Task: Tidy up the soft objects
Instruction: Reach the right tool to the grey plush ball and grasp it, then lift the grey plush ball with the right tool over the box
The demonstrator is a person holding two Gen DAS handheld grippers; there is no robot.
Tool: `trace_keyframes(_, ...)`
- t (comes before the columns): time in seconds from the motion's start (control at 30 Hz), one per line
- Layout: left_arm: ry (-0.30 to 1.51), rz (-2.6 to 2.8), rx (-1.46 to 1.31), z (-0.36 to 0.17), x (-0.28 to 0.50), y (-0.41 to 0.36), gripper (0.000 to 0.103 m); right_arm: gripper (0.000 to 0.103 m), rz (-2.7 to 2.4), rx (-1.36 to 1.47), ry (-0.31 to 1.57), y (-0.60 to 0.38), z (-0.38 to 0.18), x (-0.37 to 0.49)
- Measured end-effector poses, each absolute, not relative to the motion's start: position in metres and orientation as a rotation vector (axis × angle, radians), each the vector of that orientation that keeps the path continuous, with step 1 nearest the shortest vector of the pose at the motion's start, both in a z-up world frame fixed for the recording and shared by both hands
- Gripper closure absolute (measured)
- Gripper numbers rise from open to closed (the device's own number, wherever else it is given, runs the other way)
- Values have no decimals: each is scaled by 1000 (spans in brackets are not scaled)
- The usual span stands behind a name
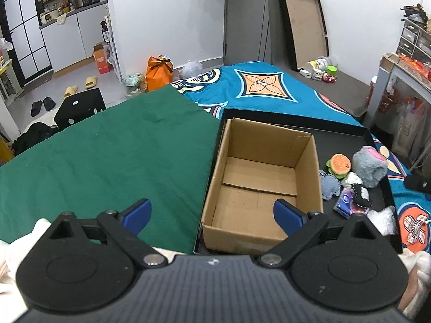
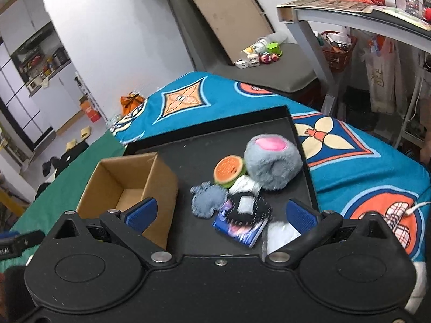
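The cardboard box (image 1: 258, 185) is open-topped and empty; soft toys (image 2: 237, 188) crowd the tray (image 2: 204, 145) beside it.

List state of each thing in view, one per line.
left gripper: open, holding nothing
right gripper: open, holding nothing
cardboard box: upright, open, nothing inside
black tray: holds box and toys
grey plush: on tray, outside box
burger toy: on tray, outside box

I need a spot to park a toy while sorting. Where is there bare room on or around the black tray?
Free: the green cloth left of the cardboard box, the box's empty floor, and the black tray strip behind the toys. Crowded: the tray's right side, where the grey plush, burger toy and blue packet touch.
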State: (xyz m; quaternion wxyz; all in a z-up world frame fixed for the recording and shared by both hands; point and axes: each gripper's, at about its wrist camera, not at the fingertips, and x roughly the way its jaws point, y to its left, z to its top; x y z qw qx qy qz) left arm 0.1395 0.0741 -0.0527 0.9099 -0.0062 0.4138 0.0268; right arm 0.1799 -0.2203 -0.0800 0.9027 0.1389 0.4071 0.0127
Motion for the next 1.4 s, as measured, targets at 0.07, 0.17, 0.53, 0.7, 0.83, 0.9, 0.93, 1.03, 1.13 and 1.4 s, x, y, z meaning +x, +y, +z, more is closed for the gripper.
trace_keyframes(0.07,857,63,-3,-57,146,74,6,0,19,294,840,-227,-84,189)
trace_keyframes(0.17,869,77,4,-66,155,75,7,0,11,302,853,-235,-92,203)
trace_keyframes(0.53,926,133,38,-91,188,69,28,0,10,270,854,-250,-115,242)
trace_keyframes(0.7,949,161,53,-102,199,65,36,0,-12,259,845,-259,-130,258)
trace_keyframes(0.83,955,178,90,-109,205,60,40,0,10,268,815,-263,-142,262)
trace_keyframes(0.9,960,187,96,-114,207,59,43,0,24,268,806,-263,-149,264)
trace_keyframes(0.93,960,190,102,-116,207,58,45,0,28,259,798,-262,-154,265)
trace_keyframes(1.03,964,205,130,-123,210,54,48,1,24,223,788,-259,-163,267)
trace_keyframes(1.13,963,217,136,-127,213,52,51,1,18,239,791,-262,-169,271)
trace_keyframes(1.4,975,222,155,-135,215,50,69,3,-5,167,787,-255,-186,277)
